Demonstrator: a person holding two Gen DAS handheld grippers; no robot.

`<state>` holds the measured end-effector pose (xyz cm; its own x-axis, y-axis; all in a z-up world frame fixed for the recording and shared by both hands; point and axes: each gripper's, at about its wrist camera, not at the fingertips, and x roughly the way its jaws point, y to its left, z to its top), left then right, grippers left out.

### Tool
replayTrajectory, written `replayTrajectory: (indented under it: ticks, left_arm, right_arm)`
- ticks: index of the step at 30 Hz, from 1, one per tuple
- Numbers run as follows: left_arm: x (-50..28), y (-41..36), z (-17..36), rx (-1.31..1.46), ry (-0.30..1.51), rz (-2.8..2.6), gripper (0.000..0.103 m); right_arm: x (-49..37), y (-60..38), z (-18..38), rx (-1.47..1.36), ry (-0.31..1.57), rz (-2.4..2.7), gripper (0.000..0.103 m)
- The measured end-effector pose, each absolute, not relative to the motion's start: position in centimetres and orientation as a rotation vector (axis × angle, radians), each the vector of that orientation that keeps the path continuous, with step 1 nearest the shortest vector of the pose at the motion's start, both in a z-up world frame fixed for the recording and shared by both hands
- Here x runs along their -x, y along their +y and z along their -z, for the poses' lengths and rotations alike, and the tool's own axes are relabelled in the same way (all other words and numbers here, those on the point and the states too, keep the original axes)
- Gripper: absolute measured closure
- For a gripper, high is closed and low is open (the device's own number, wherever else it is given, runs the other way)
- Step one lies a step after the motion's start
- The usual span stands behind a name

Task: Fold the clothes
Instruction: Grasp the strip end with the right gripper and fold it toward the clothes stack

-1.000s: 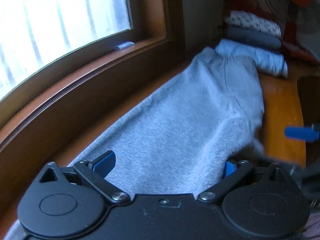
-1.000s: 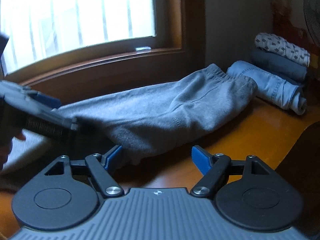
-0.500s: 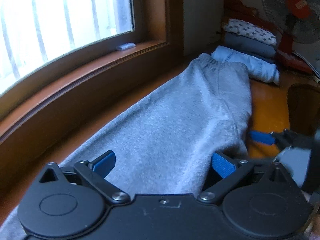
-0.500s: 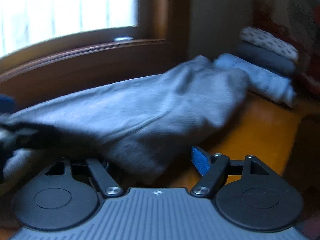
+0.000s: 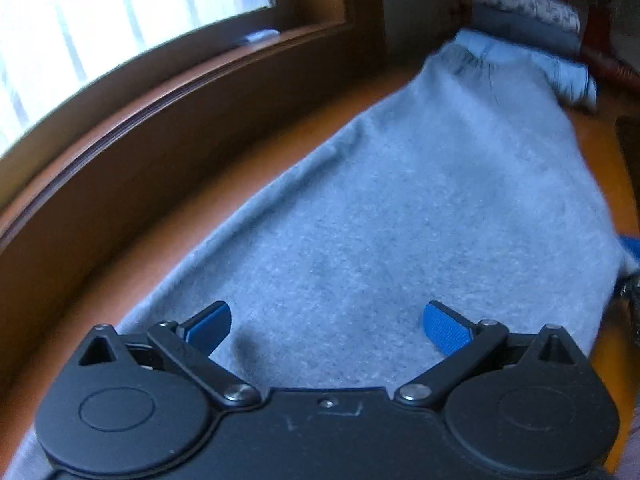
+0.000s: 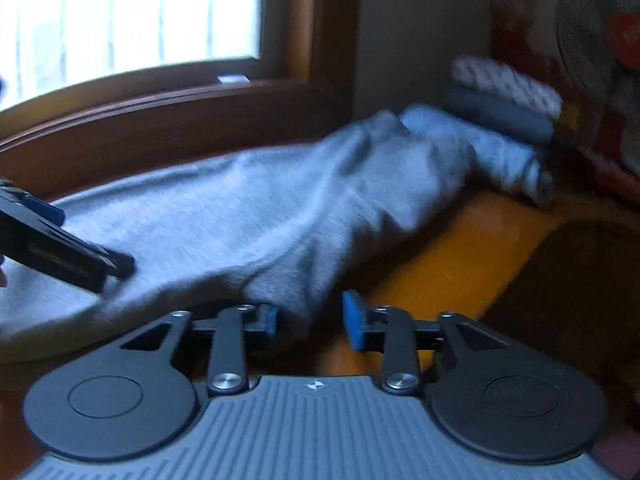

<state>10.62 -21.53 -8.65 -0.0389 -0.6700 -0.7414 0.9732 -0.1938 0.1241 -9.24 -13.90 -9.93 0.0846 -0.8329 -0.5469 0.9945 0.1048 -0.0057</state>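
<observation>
Grey sweatpants (image 5: 400,216) lie stretched along the wooden surface under the window, waistband at the far end. My left gripper (image 5: 326,320) hovers low over the leg part, open, with only flat fabric beneath its blue pads. It also shows at the left of the right wrist view as a black body (image 6: 60,248). My right gripper (image 6: 312,320) is at the near edge of the sweatpants (image 6: 280,216). Its jaws are closing, with a bunched fold of grey fabric between them. The fold lies against the left pad, and a gap remains at the right pad (image 6: 354,320).
A stack of folded clothes (image 6: 504,120) sits at the far end, with blue jeans at the bottom. A fan (image 6: 600,32) stands behind it. The window sill (image 5: 160,92) runs along the left. A dark rounded object (image 6: 580,280) borders the orange wood (image 6: 460,264) on the right.
The right gripper's jaws have narrowed from wide apart to close around a fold at the sweatpants' near edge. The left gripper has dipped lower over the fabric and stays open.
</observation>
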Motion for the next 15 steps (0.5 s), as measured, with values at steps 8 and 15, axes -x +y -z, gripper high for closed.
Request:
replayTrajectory:
  ticks: [8,15]
  left_arm:
    - [-10.7,-20.5,8.9,-0.794,0.547,1.587,0.0]
    - [-10.4,-19.8,9.0,-0.782,0.562,1.542,0.0]
  right_arm:
    - [14.6,-12.7,6.8,-0.571,0.418,1.216,0.051]
    - [17.6,-18.9,4.8,-0.478,0.225,1.132,0.056]
